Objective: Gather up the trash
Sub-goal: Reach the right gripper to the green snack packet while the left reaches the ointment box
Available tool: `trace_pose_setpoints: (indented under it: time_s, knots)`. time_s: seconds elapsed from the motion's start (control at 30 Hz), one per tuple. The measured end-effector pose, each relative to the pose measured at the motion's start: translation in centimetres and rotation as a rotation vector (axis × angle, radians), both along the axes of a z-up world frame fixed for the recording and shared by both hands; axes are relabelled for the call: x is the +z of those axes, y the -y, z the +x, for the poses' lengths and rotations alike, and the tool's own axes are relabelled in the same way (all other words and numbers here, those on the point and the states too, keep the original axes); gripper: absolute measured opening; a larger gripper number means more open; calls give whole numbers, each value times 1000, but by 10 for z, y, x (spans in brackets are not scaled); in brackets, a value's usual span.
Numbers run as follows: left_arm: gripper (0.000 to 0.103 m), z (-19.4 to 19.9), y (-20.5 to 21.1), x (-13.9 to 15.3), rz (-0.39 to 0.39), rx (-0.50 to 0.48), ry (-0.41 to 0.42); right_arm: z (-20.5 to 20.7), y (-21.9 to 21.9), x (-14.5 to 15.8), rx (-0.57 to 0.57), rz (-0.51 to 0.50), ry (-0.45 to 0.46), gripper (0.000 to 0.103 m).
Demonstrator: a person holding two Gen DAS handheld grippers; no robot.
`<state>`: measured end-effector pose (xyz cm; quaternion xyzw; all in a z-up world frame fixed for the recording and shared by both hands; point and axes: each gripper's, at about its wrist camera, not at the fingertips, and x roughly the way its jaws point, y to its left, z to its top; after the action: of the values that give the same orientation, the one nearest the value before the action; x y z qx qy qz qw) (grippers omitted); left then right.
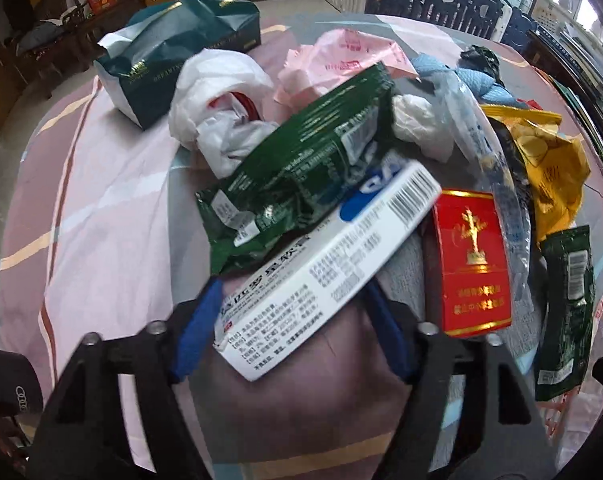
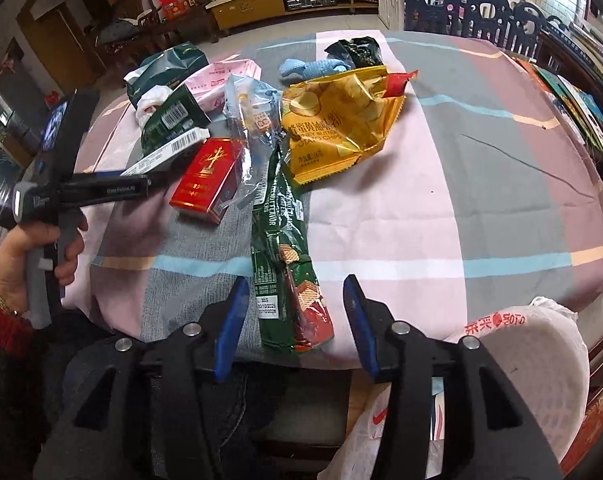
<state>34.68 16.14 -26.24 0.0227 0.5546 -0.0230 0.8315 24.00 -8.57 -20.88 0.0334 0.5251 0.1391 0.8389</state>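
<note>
My right gripper [image 2: 295,326] hangs open at the near table edge, its fingers either side of one long green wafer wrapper [image 2: 285,256] without touching it. Left of that, my left hand [image 2: 29,264] points its gripper [image 1: 289,320] steeply down, closed around one white box [image 1: 321,268]. Beside it lies one red box [image 2: 205,180]. Farther off: one yellow chip bag [image 2: 337,124], one pink bag [image 2: 221,76], one dark green bag [image 1: 181,52].
</note>
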Motion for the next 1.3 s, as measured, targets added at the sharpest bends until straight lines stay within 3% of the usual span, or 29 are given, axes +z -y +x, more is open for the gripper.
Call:
trace_pose_setpoints:
  time_s: [0.13,0.27,0.4,0.5,0.57,0.73,0.9,0.97,1.03,1.17,1.3]
  knots:
    - [31,-22,10,-2,-60,-39,0,0,4,-1,-20,11,-7,50]
    - [25,-54,11,13,-141,-25,36,-1,5,-2,-29,18,-13,50]
    - [23,-79,0,24,-353,22,83,-2,5,-2,-29,19,-12,51]
    - [35,-84,-10,18,-329,107,59,-2,3,-2,-33,16,-7,55]
    - [53,-83,-17,14,-303,163,60,-2,2,-1,-33,10,-4,55]
    - [82,-86,-35,19,-307,269,126,1,-1,0,-40,20,1,55]
    - [85,-83,-34,20,-301,282,144,14,-28,-12,13,-22,-20,62]
    - [85,-82,-28,20,-289,258,148,20,-33,-22,-7,-30,-50,62]
    - [85,-81,-18,21,-268,225,158,20,-30,-24,-27,29,-77,62]
    - [85,-83,-2,27,-290,134,194,16,-23,-17,-55,12,-35,62]
    - [85,-79,11,21,-268,79,147,17,-9,-17,-99,45,-51,62]
